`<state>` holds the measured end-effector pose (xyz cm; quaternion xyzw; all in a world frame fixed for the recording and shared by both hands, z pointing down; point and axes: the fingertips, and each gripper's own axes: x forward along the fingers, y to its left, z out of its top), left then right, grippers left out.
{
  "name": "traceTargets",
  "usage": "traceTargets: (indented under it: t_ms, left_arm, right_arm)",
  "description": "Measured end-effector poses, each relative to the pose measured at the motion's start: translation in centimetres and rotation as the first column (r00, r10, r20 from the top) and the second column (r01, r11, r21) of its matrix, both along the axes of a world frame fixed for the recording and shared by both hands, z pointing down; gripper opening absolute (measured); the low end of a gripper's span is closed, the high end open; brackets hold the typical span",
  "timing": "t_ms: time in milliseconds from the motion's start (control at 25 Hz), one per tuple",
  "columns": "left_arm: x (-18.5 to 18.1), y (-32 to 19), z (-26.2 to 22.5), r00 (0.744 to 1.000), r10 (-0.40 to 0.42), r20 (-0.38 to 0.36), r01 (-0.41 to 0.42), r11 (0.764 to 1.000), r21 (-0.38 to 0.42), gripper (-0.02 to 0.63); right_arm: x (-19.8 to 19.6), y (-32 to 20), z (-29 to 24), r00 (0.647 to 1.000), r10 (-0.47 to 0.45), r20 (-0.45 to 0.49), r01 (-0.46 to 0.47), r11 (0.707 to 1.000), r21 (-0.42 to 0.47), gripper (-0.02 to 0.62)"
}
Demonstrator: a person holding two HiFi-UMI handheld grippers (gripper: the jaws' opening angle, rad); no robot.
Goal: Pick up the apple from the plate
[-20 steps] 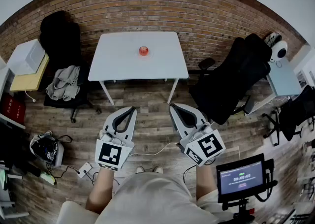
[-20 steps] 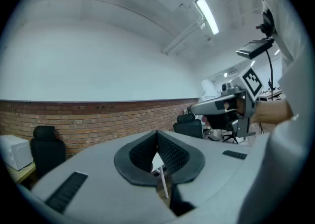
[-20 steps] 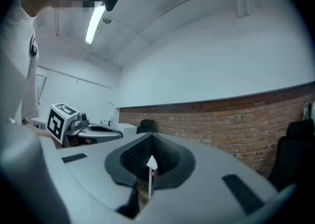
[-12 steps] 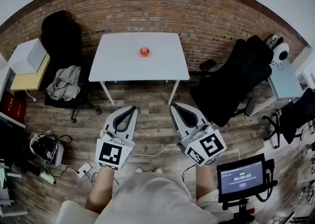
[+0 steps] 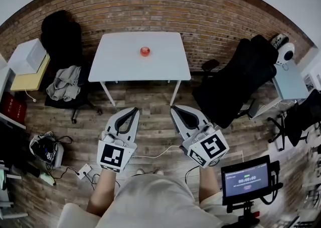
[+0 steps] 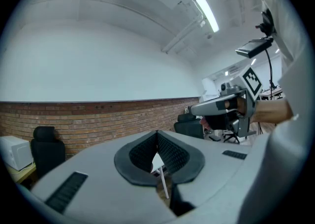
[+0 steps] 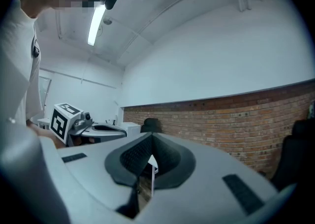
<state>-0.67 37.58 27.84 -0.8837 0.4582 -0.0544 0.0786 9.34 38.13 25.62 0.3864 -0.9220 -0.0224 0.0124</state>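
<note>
No shift: apple well beyond right claw

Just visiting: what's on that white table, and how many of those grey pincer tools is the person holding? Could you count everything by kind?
apple: 1
table: 1
grippers: 2, the left gripper and the right gripper, both shut and empty
Total: 4

I could read only one thing: the small screen at the lower right of the head view showed a timer line that looked like 00:00:00, and the finer print around it was too small to make out. The left cube on the left gripper and the right cube on the right gripper carried black-and-white square marker patterns, not lettering.
</note>
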Motion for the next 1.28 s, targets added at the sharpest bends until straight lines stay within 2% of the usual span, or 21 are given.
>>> traceTargets:
  t_ms: [560,920,1280]
  left_arm:
    - [1.6,2.4,2.3,0.999,-0.043,-0.016,0.043,0.999,-0.008,0.005]
    - [3.2,1.1,2.4,0.998,-0.058,-0.009,0.058,0.997,-0.042,0.005]
    - [3.1,-0.1,2.7,0.999,-0.042,-0.012,0.042,0.999,-0.018,0.005]
  right_arm:
    - [1.8,1.4,1.1,0.998,-0.048,0.046,0.049,0.999,-0.004,0.002]
    - [4.0,-0.3,1.7,0.997,-0.042,0.06,0.045,0.998,-0.051,0.002]
    - [4.0,-1.3,2.0,0.998,-0.017,0.054,0.019,0.999,-0.037,0.002]
